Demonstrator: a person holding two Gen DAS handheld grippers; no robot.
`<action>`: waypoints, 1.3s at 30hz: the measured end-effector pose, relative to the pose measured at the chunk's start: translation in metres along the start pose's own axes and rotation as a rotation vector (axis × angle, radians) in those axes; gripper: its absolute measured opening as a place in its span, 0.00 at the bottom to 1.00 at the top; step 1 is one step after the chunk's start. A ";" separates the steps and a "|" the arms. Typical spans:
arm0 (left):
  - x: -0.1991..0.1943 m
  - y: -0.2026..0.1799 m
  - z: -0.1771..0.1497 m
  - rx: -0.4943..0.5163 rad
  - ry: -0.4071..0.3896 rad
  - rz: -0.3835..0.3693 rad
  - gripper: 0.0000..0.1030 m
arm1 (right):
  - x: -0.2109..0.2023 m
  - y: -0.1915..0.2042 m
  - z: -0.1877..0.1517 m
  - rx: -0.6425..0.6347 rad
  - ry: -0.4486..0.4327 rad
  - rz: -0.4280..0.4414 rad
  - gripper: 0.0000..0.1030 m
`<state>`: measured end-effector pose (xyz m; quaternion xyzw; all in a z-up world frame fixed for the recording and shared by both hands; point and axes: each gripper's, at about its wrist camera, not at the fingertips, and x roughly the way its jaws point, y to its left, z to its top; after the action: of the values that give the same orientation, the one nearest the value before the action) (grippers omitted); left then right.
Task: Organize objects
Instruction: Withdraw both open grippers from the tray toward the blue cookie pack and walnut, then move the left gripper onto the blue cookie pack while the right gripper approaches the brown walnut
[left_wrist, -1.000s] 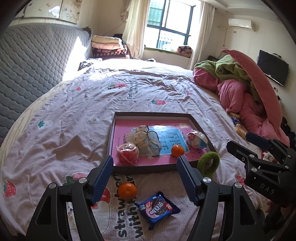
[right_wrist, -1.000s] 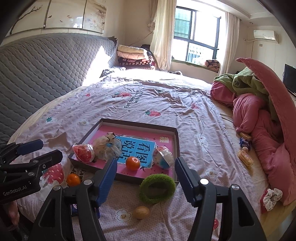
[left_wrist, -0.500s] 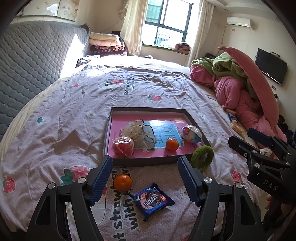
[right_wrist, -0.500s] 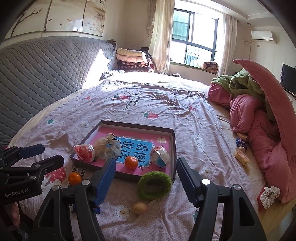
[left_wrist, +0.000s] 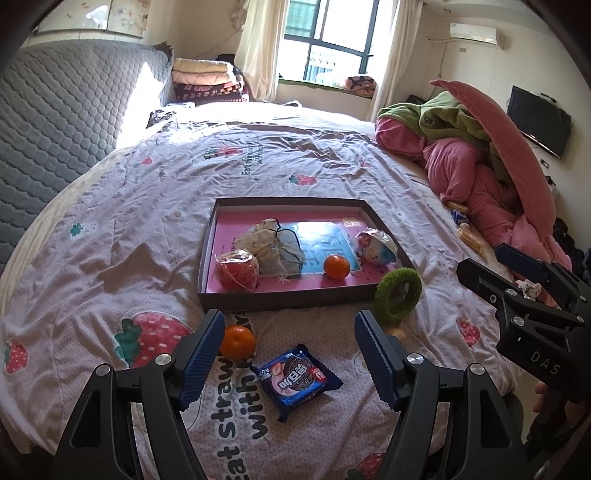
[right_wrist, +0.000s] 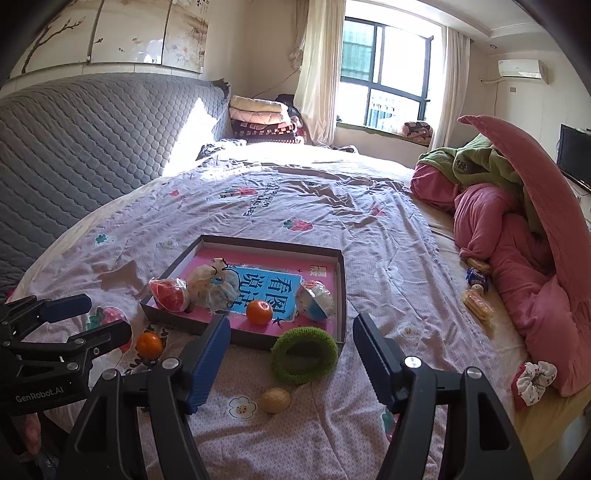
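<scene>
**Both grippers spread wide over the bedspread, nothing gripped**

My left gripper (left_wrist: 290, 356) hangs with jaws wide apart and empty, above a loose tangerine (left_wrist: 237, 342) and an Oreo packet (left_wrist: 296, 376) lying near each other. My right gripper (right_wrist: 291, 360) is equally spread and empty, just before the green ring (right_wrist: 304, 354) leaning on the shallow box (right_wrist: 341, 291); a walnut (right_wrist: 275, 400) lies nearby.

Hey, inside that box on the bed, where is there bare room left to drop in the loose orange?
Inside the box, the far strip along the back wall is bare, and so is the front patch between the boxed orange and the red packet. The left-centre is crowded by the cloth pouch; the right corner holds the white-blue packet. The loose orange lies outside, by the cookie packet.
</scene>
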<state>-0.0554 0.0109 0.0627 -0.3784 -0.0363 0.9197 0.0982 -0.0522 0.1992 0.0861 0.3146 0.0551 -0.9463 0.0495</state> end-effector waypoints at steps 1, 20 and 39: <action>0.000 0.000 -0.001 -0.001 0.003 0.000 0.72 | 0.000 0.000 -0.001 -0.001 0.001 0.001 0.67; 0.010 -0.010 -0.021 0.045 0.043 0.033 0.72 | 0.004 -0.003 -0.022 0.012 0.036 0.008 0.71; 0.031 0.000 -0.053 0.028 0.135 0.018 0.72 | 0.019 -0.005 -0.048 0.019 0.090 0.009 0.71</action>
<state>-0.0401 0.0172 0.0038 -0.4384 -0.0131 0.8934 0.0974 -0.0397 0.2092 0.0365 0.3575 0.0468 -0.9315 0.0482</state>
